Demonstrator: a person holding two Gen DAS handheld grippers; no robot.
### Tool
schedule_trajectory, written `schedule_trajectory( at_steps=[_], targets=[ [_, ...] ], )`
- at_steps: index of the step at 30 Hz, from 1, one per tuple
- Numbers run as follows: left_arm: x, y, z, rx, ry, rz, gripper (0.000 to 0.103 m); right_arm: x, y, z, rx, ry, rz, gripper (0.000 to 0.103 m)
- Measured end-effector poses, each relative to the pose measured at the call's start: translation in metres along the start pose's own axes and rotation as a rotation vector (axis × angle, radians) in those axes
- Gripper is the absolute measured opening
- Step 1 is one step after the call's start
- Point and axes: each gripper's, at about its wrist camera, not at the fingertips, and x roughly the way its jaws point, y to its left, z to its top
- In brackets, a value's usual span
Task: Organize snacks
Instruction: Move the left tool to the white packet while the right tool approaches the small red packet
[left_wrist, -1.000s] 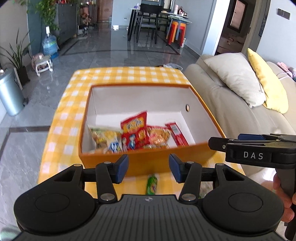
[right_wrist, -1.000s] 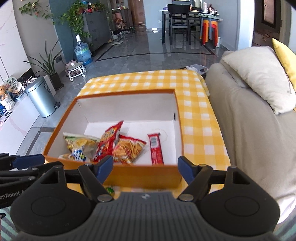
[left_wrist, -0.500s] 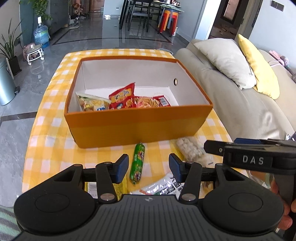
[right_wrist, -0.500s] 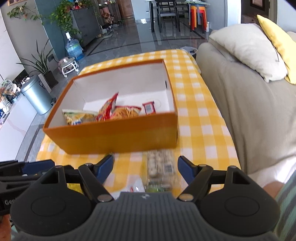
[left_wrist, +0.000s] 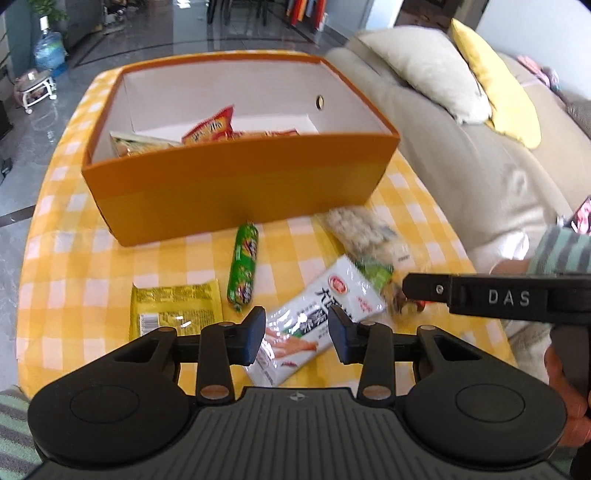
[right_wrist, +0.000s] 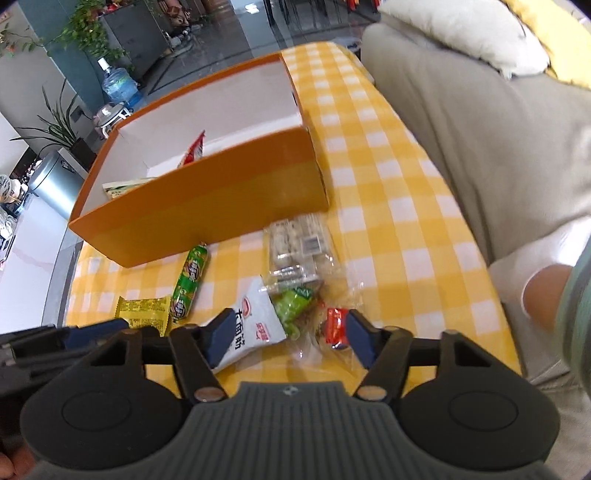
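An orange box (left_wrist: 240, 184) (right_wrist: 207, 199) with several snack bags inside stands on the yellow checked tablecloth (left_wrist: 74, 266). Loose snacks lie in front of it: a green sausage (left_wrist: 243, 269) (right_wrist: 190, 282), a yellow packet (left_wrist: 177, 306) (right_wrist: 146, 310), a white packet (left_wrist: 317, 310) (right_wrist: 255, 332), a clear bag of pale pieces (left_wrist: 365, 229) (right_wrist: 299, 243). My left gripper (left_wrist: 297, 339) hovers over the white packet, jaws closing, pads not touching it. My right gripper (right_wrist: 288, 338) hovers over a clear bag with green (right_wrist: 291, 306) and red (right_wrist: 334, 323) packs, jaws closing, nothing gripped.
A beige sofa (left_wrist: 480, 166) with white and yellow cushions runs along the table's right side. A person's striped sleeve (right_wrist: 576, 295) and knee are at the near right. A metal bin (right_wrist: 55, 184), a water bottle and plants stand on the floor at the left.
Both grippers have drawn back from over the box and sunk toward the loose snacks in front of it. Both pairs of jaws have narrowed.
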Motion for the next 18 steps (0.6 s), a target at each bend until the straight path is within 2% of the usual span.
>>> schedule_trajectory(
  at_steps=[4,8,10,13,18],
  targets=[
    [0.009,0.002,-0.003,0.003,0.021,0.008,0.046,0.010,0.002,-0.001,-0.006,0.035,0.018,0.060],
    [0.015,0.005,-0.001,0.005,0.033,-0.006,0.046,0.020,-0.002,-0.002,0.046,0.076,0.037,0.059],
    [0.019,0.001,-0.001,0.038,0.039,-0.034,0.047,0.025,-0.004,-0.001,0.065,0.090,0.030,0.059],
    [0.025,-0.010,-0.002,0.127,0.053,-0.064,0.057,0.027,-0.009,0.000,0.095,0.089,0.021,0.059],
    [0.036,-0.024,-0.003,0.260,0.047,-0.063,0.067,0.034,-0.012,-0.001,0.101,0.110,0.016,0.059]
  ],
)
